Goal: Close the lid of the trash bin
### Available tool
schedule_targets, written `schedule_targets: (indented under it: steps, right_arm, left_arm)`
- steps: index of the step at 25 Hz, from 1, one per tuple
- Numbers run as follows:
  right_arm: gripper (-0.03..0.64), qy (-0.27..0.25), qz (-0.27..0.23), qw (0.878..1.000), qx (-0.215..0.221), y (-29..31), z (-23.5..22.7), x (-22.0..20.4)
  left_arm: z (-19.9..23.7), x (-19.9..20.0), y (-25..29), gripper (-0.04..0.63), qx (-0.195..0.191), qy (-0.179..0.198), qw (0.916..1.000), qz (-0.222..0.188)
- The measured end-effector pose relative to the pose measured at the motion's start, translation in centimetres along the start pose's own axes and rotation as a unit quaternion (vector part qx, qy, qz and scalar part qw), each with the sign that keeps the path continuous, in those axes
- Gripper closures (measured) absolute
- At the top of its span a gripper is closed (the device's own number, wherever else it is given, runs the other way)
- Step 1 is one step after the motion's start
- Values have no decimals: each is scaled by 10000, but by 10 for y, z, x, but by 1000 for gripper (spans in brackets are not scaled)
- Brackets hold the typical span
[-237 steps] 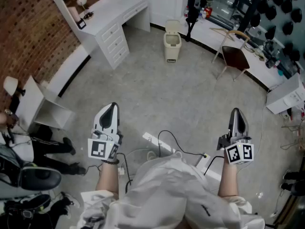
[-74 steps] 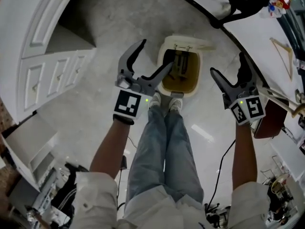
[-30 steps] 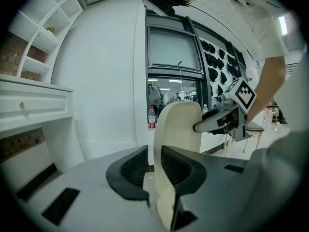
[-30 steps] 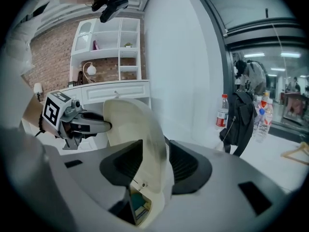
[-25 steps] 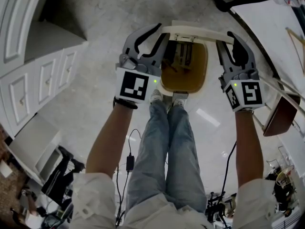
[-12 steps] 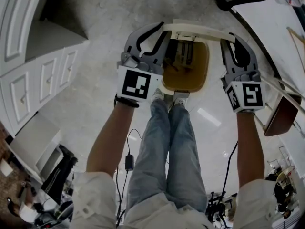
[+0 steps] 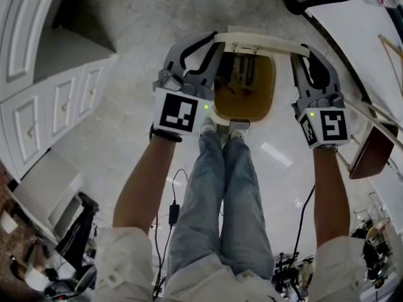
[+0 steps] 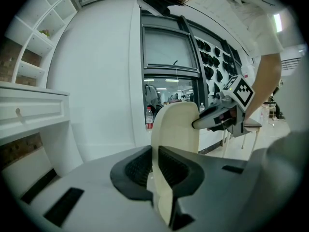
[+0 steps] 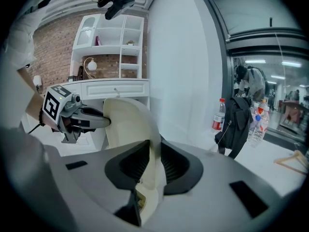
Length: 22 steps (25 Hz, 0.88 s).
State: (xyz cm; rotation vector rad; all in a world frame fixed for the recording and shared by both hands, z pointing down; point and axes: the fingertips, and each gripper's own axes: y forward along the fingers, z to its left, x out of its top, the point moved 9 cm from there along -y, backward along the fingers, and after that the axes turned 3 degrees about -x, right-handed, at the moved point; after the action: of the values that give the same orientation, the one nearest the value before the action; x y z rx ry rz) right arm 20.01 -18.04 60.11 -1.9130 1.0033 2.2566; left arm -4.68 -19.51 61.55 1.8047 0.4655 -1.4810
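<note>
Left gripper [image 7: 216,41] and right gripper [image 7: 301,50], jaws just closed on the raised lid [image 7: 264,41] at top centre, may slip if tugged unevenly.

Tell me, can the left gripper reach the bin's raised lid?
Probably yes: nothing stands in the way. The jaws of the left gripper have just been closing, and the side edge of the lid is already pinched between them.
</note>
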Motion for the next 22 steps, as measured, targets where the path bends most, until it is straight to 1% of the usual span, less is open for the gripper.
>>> schedule_targets:
  steps: [10,18,22]
  right_arm:
    - [528,21,33,10000,52,0,-1,0]
    - [531,-3,83,9999,111,-5,0,-3]
    - [531,-31,126,9998,154,-9,4,-4]
  left_arm:
    - [1,0,0,538,-66,-12,10000,14]
    - [-2,-1,-2,538,-204,129,9997,56]
    - [-4,-1,-6,538,-316,294,9990,106]
